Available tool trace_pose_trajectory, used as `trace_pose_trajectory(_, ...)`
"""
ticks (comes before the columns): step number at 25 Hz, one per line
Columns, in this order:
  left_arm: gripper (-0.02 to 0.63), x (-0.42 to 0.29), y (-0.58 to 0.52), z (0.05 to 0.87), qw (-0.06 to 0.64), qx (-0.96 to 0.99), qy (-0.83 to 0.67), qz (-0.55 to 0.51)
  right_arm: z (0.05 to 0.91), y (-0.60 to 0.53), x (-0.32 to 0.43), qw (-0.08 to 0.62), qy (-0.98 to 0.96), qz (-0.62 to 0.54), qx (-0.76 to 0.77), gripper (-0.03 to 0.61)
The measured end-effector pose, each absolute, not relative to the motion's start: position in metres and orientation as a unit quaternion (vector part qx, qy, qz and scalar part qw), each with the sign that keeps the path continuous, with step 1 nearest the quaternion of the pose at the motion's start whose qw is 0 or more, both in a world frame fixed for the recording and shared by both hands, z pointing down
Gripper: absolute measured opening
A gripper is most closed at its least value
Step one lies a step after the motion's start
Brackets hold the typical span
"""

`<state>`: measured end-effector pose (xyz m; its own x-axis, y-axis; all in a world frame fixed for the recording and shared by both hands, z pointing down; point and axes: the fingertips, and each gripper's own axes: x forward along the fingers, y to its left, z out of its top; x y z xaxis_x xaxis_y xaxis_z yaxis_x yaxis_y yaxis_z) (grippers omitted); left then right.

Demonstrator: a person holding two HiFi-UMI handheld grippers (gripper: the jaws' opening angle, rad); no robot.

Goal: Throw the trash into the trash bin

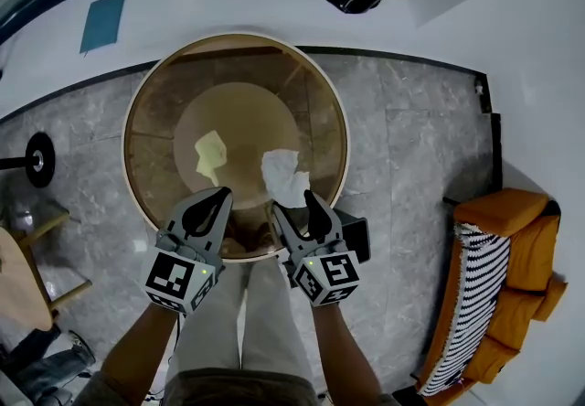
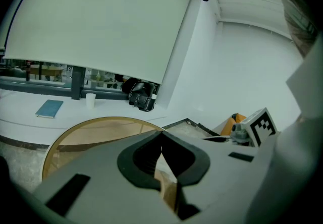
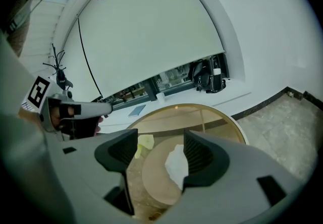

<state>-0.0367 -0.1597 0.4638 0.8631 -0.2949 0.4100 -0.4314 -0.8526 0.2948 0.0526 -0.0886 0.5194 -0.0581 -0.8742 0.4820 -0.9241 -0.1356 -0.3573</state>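
1. Head view: a round glass table [image 1: 315, 98] fills the middle of the frame. A crumpled white paper [image 1: 283, 171] lies on it right of centre. A crumpled yellow paper [image 1: 211, 155] lies just to its left. The left tongs [image 1: 219, 200] sit at the table's lower edge with their tips together. The right tongs [image 1: 292, 205] stand wide open, tips at the white paper's lower edge.
2. Left gripper view: the left tongs [image 2: 161, 136] are closed tip to tip over the table [image 2: 91, 132], gripping nothing.
3. Right gripper view: the right tongs [image 3: 160, 148] gape wide. The white paper [image 3: 176, 165] lies between them, close to the right-hand jaw and not pinched. The yellow paper [image 3: 146, 141] shows beside the left-hand jaw. The left tongs [image 3: 103, 109] appear at middle left.
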Motion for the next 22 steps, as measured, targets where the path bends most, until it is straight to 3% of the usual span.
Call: trace_pose_trajectory(22,0.018,-0.043,-0.149,0.476,0.199,0.945,-0.172,0.194,0.670,-0.096,0.064,0.178,-0.587,0.414,0.672,0.298)
